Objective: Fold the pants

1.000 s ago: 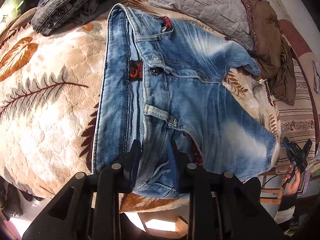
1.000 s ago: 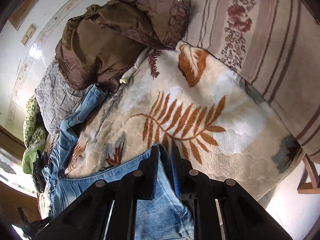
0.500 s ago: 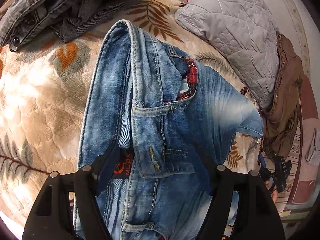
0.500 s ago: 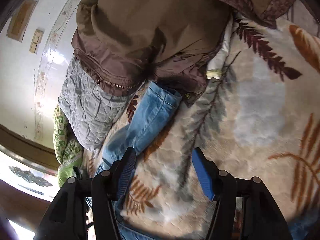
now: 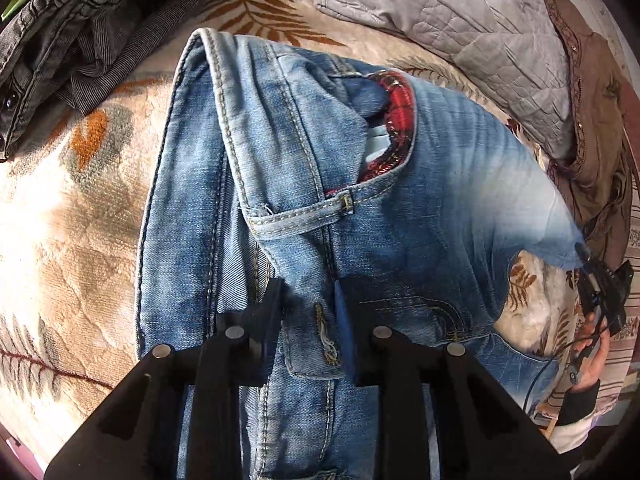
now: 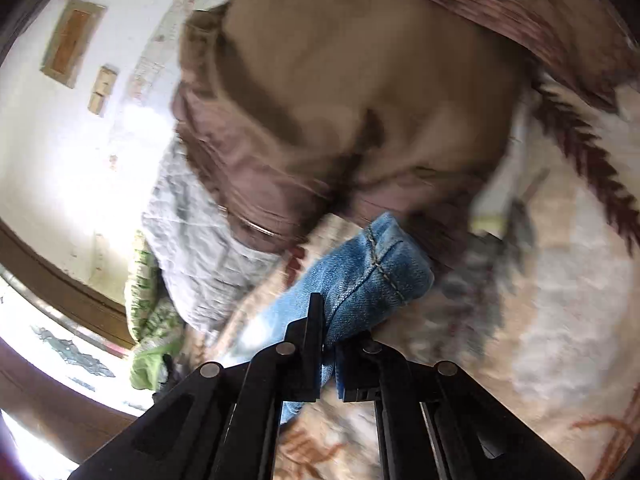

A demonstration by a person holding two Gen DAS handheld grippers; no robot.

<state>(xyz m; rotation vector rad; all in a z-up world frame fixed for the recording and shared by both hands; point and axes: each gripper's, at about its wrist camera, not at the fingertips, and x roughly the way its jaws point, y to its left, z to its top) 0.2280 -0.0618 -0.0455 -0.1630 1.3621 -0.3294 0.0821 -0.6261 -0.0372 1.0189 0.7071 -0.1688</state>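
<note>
Light blue jeans lie on a leaf-patterned blanket, waistband toward me, with a red plaid pocket lining showing. My left gripper is shut on the jeans' waistband fly flap. In the right wrist view, my right gripper is shut on the hem of a jeans leg. The right gripper and the hand holding it also show in the left wrist view at the far right, by the leg end.
Dark grey trousers are piled at the back left. A grey quilted cushion and a brown garment lie at the back right; the brown garment sits just beyond the hem. A blanket covers the bed.
Both grippers were shut, opened and moved forward, then shut again: the left on the fly flap higher up the waistband, the right on the far leg hem.
</note>
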